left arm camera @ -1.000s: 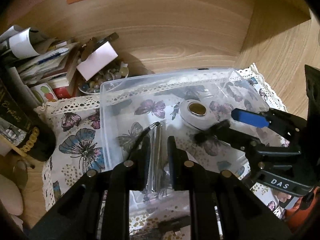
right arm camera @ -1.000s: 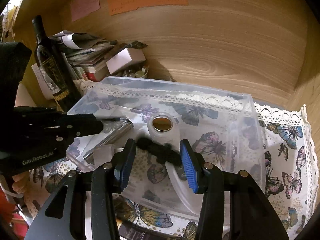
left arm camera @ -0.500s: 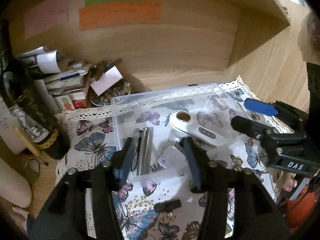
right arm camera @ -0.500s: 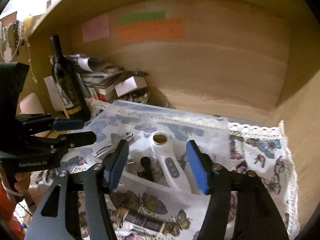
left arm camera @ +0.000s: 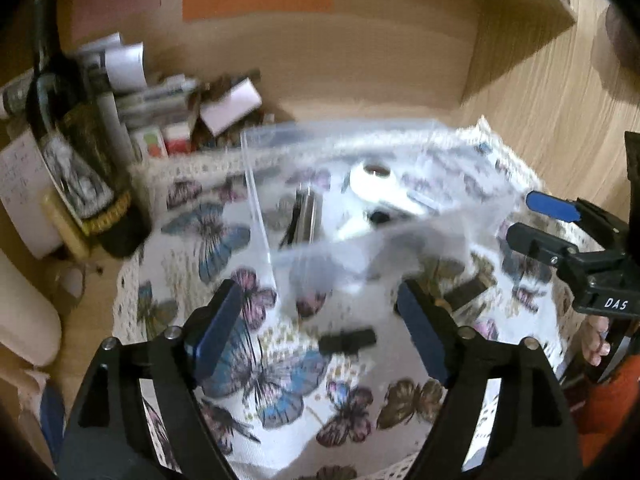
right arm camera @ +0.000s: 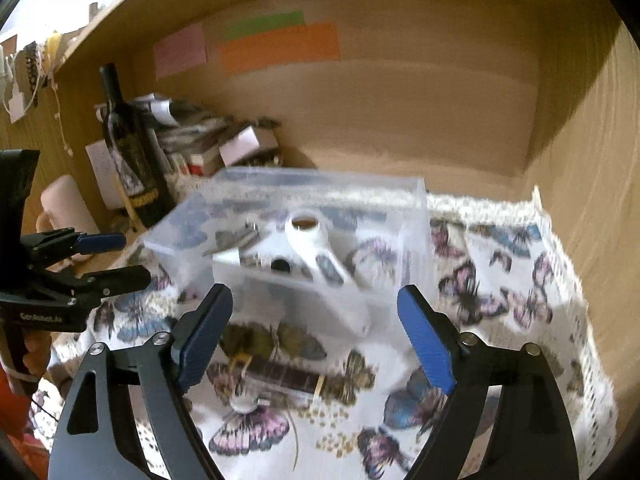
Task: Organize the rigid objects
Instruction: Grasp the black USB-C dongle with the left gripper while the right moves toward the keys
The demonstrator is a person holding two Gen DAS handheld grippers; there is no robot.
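Observation:
A clear plastic bin [right arm camera: 412, 216] [left arm camera: 256, 200] stands on a butterfly-print cloth [right arm camera: 500, 280]. In it lie a white handheld device [right arm camera: 316, 244] [left arm camera: 372, 184], a silver metal cylinder [left arm camera: 306, 220] [right arm camera: 236, 240] and a small black piece [right arm camera: 280, 265]. My left gripper [left arm camera: 320, 328] is open and empty, in front of the bin, above a small black object [left arm camera: 347, 340] on the cloth. My right gripper [right arm camera: 316, 332] is open and empty, in front of the bin, above a dark banded stick [right arm camera: 288, 378].
A dark wine bottle [right arm camera: 128, 148] [left arm camera: 76, 140] stands at the left beside a pile of papers and small boxes [right arm camera: 200, 136]. Wooden shelf walls close the back and right [right arm camera: 440, 120]. Coloured sticky notes [right arm camera: 280, 46] are on the back wall.
Both grippers have let go of their objects in the bin, opened wide and pulled back from it. The silver cylinder and black piece now lie in the bin.

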